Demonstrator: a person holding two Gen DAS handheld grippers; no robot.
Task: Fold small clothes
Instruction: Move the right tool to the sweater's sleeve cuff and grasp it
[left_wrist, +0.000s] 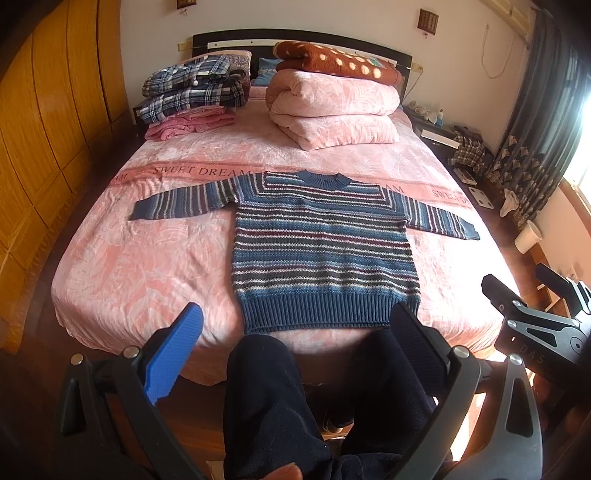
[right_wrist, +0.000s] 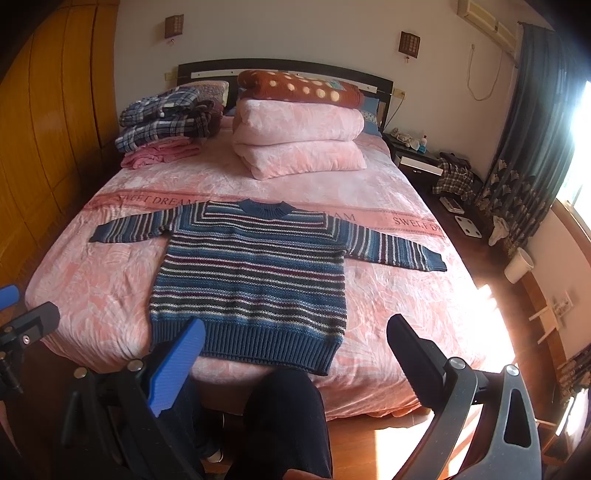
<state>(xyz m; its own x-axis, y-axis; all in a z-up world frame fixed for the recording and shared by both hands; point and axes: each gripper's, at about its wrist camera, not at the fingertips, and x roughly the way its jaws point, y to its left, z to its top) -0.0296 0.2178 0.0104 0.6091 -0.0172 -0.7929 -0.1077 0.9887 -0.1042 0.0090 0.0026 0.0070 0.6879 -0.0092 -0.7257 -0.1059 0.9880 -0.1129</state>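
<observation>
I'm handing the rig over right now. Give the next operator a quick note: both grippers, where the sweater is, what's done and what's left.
Left gripper: open, empty, held short of the bed's foot.
Right gripper: open, empty, also short of the bed.
Striped sweater: flat on the pink bed, neck toward the headboard, hem at the near edge, both sleeves spread out sideways.
Done: sweater laid out; no fold made yet.
Left: all the folding. I would likely bring the sleeves in first, then the hem up.
</observation>
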